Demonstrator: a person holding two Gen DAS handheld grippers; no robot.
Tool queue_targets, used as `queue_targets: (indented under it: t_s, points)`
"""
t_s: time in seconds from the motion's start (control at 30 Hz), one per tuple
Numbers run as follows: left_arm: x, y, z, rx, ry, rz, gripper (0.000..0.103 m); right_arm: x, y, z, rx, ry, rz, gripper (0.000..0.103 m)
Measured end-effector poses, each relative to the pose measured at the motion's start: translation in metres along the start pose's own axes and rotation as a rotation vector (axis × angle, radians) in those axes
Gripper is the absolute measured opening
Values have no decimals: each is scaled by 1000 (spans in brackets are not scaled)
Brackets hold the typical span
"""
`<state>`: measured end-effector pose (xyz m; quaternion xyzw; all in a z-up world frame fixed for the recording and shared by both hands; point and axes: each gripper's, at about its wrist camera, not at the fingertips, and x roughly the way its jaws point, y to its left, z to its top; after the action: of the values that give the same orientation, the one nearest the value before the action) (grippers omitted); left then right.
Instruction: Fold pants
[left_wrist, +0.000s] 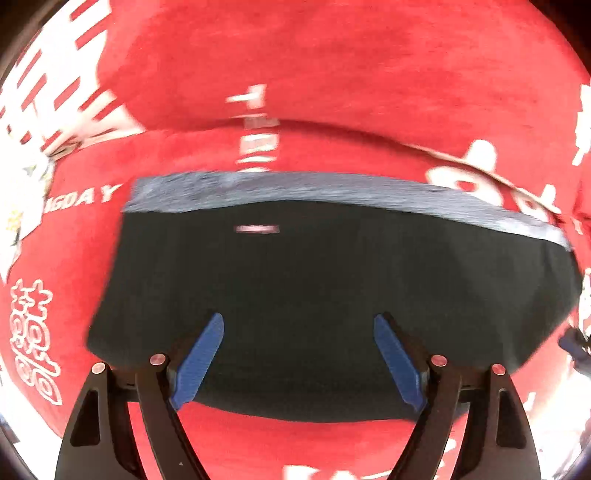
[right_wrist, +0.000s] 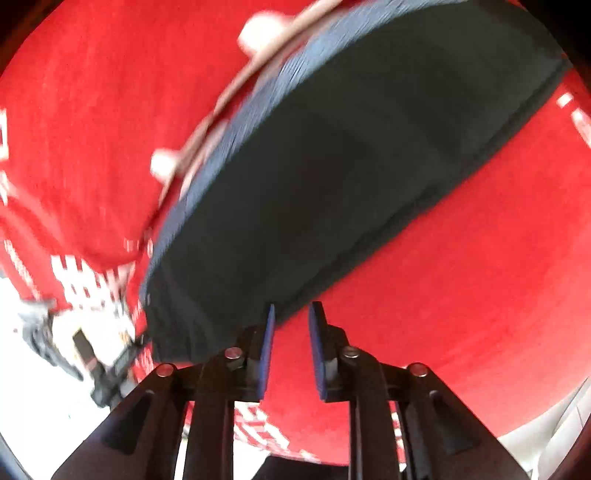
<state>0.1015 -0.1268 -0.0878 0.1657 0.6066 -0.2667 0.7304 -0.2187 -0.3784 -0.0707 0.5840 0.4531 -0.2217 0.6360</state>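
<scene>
Left gripper (left_wrist: 298, 321) spread wide over the folded dark fabric pants (left_wrist: 314, 295).
We find the pants flat on a red printed cloth (left_wrist: 332, 55); right gripper (right_wrist: 291, 308) parted, holding nothing.

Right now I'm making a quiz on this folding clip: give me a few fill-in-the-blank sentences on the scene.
1. The dark pants lie on a ____ cloth.
2. The pants' waistband is ____.
3. The left gripper is ____.
4. The pads of the right gripper are ____.

Missing: red; grey; open; blue
</scene>
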Motion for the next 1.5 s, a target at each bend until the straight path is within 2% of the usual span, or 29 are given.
queue_targets:
  t_s: [0.1, 0.2, 0.23, 0.27, 0.33, 0.4, 0.43, 0.47, 0.5, 0.6, 0.67, 0.73, 0.87, 0.93, 0.97, 1.0, 1.07, 1.13, 1.2, 1.33, 1.37, 1.43, 1.47, 1.5]
  points:
    - [11, -33, -1, 28, 22, -36, 85, -8, -27, 24, 122, -47, 33, 32]
    - [28, -61, -7, 64, 59, -42, 85, -3, -43, 36, 192, -48, 52, 32]
    - [34, -68, -12, 84, 70, -19, 85, 0, -45, 37, 199, -45, 50, 27]
    - [37, -74, -17, 119, 58, 17, 85, 3, -49, 36, 203, -49, 28, 9]
    - [36, -80, -24, 172, 40, 46, 85, 3, -53, 34, 201, -55, 25, 8]
    - [35, -80, -24, 185, 56, 50, 85, -2, -59, 27, 210, -54, 30, 8]
    - [34, -79, -22, 183, 70, 55, 85, -5, -61, 25, 203, -54, 16, 7]
    - [32, -79, -20, 181, 81, 61, 85, -10, -60, 23, 184, -57, -48, 8]
    - [29, -79, -18, 179, 84, 64, 85, -15, -60, 23, 166, -59, -81, 11]
    - [15, -92, -12, 185, 59, 40, 85, -40, -63, 29, 123, -95, -105, 14]
    - [9, -114, -7, 197, 44, 8, 85, -57, -63, 41, 64, -137, -141, 21]
    - [7, -134, 0, 213, 36, -25, 85, -67, -60, 56, 8, -167, -174, 22]
    - [22, -187, 6, 260, 45, -48, 85, -58, -47, 88, -116, -174, -222, 22]
    - [36, -207, -1, 285, 82, -21, 85, -43, -49, 95, -179, -127, -291, 23]
    - [41, -212, -5, 301, 91, 4, 85, -39, -55, 95, -183, -110, -297, 23]
    - [39, -212, -8, 306, 68, 11, 85, -45, -62, 92, -173, -127, -258, 23]
    - [38, -211, -10, 305, 66, 6, 86, -60, -77, 90, -115, -134, -238, 24]
    - [36, -207, -9, 276, 79, -1, 86, -86, -104, 92, -49, -199, -203, 31]
    - [36, -209, -10, 269, 80, 13, 86, -102, -129, 104, 18, -239, -210, 56]
    - [36, -211, -12, 249, 69, 26, 86, -120, -184, 137, 195, -280, -154, 57]
    - [37, -212, -12, 245, 67, 28, 86, -122, -194, 142, 213, -281, -133, 56]
    - [37, -209, -15, 240, 68, 34, 86, -118, -206, 156, 228, -255, -93, 21]
    - [37, -208, -15, 237, 72, 37, 86, -113, -212, 160, 232, -228, -102, 12]
    - [38, -209, -15, 235, 76, 39, 86, -112, -217, 159, 228, -223, -95, 12]
